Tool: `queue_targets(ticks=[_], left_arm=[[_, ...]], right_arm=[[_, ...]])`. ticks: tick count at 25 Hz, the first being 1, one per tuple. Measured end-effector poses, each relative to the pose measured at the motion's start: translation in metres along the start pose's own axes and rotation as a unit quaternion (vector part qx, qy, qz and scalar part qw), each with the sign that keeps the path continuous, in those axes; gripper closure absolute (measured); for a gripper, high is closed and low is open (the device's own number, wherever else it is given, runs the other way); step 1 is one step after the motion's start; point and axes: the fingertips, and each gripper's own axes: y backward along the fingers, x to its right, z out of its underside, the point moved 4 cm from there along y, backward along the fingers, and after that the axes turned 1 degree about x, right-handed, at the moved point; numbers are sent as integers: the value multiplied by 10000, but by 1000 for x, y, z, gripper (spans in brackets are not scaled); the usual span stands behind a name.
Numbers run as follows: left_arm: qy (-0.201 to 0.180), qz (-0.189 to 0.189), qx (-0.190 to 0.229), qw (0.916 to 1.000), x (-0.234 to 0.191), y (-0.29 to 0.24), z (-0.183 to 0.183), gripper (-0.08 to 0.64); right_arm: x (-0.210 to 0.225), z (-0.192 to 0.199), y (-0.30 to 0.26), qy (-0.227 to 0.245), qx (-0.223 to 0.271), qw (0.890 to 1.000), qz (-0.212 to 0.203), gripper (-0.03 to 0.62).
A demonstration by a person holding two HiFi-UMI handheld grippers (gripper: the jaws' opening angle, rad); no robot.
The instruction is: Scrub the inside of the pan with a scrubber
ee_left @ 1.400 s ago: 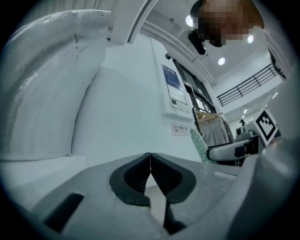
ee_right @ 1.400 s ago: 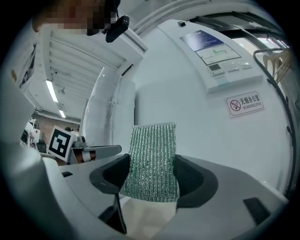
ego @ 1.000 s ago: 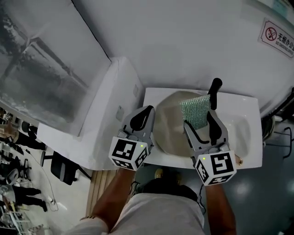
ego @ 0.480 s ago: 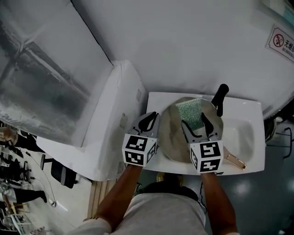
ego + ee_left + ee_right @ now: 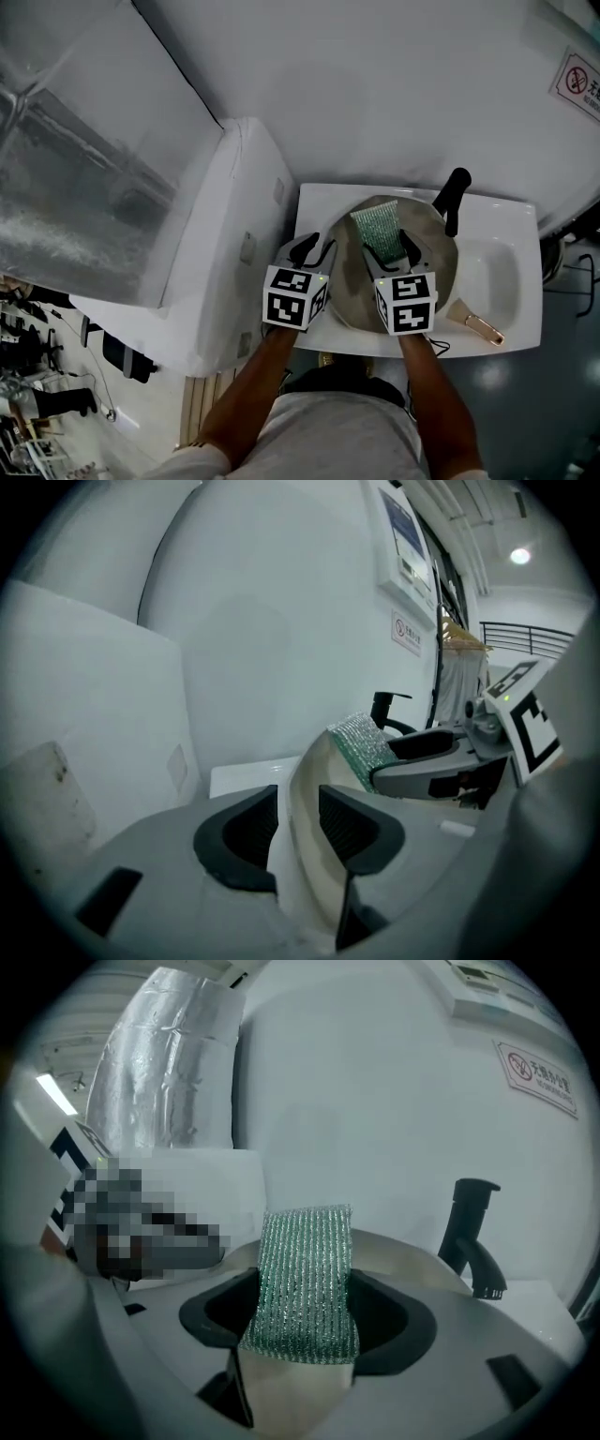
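Observation:
A beige pan (image 5: 352,281) lies in the white sink (image 5: 511,281), its light handle (image 5: 478,326) pointing to the front right. My left gripper (image 5: 314,251) is at the pan's left edge. In the left gripper view the pan's rim (image 5: 302,780) runs between the two pads of that gripper (image 5: 291,822), and the jaws are opening with a gap beside the rim. My right gripper (image 5: 392,251) hangs over the pan's inside, shut on a green glittery scrubber (image 5: 377,230). The scrubber (image 5: 305,1279) stands upright between the right gripper's (image 5: 305,1321) jaws.
A black faucet (image 5: 455,197) stands at the sink's back edge, just behind the pan. A white cabinet (image 5: 220,253) adjoins the sink on the left, and a white wall rises behind. A silvery wrapped duct (image 5: 75,169) runs at the far left.
Both grippers have drawn closer together over the pan. The right one has carried the scrubber left, toward the pan's middle. The left one has moved right along the pan's left rim.

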Motion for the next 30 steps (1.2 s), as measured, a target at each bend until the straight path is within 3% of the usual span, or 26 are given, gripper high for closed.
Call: queue_targets(ticks=[8, 18, 30], left_arm=[[139, 45, -711, 9974, -5, -17, 24, 428], [125, 131, -909, 9957, -6, -24, 35, 503], [196, 210, -881, 9957, -6, -26, 36, 517]], right_arm=[[-3, 19, -27, 161, -384, 9991, -92, 288], [6, 36, -50, 108, -715, 9974, -39, 288], [58, 53, -27, -127, -1176, 9897, 802, 288]])
